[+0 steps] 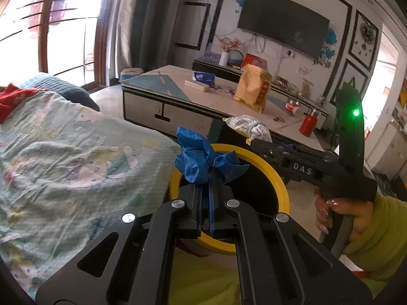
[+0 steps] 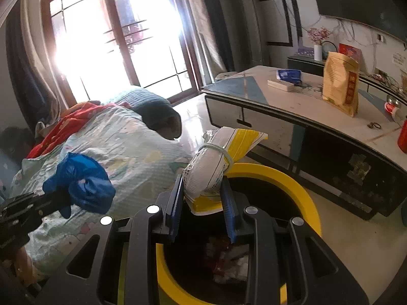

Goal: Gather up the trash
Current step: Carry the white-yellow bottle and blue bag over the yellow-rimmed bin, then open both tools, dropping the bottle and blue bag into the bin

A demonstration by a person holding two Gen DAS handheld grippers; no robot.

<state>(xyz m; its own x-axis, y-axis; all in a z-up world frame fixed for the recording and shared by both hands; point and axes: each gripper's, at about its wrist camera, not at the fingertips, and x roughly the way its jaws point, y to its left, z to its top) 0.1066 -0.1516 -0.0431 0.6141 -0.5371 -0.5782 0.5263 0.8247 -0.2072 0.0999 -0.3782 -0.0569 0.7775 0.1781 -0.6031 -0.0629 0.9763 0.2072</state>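
Left gripper [image 1: 209,178] was clamped on a blue wad [image 1: 201,157], held above the near rim of the bin [image 1: 279,178]. Right gripper [image 2: 203,190] was clamped on a packet [image 2: 213,162], held over the bin's opening.

Room: a living room was seen, pale glossy floor [image 2: 193,117], bright window [image 2: 114,33] behind, TV [image 1: 282,23] mounted on a blue-flowered wall. A low table [image 1: 178,94] with drawers stood beyond the bin. A couch draped in a pale patterned sheet [image 1: 63,152] lay just left of the bin, with a red cloth [image 2: 68,124] and a dark cushion [image 2: 157,111] at its far end.

Wad: crumpled thin blue plastic, pinched at its lower end. Packet: white and yellow, printed, bound at the middle by a pale coiled band, top end flared open. Bin: round, yellow rim, dark inside, some scraps seen at the bottom.

Counted: two grippers, two held items, one bin, one table. On the table: one tan bag [image 1: 253,87] standing upright, one blue pack [image 1: 203,77] lying against one white box [image 1: 197,85], one red bottle [image 1: 309,124].
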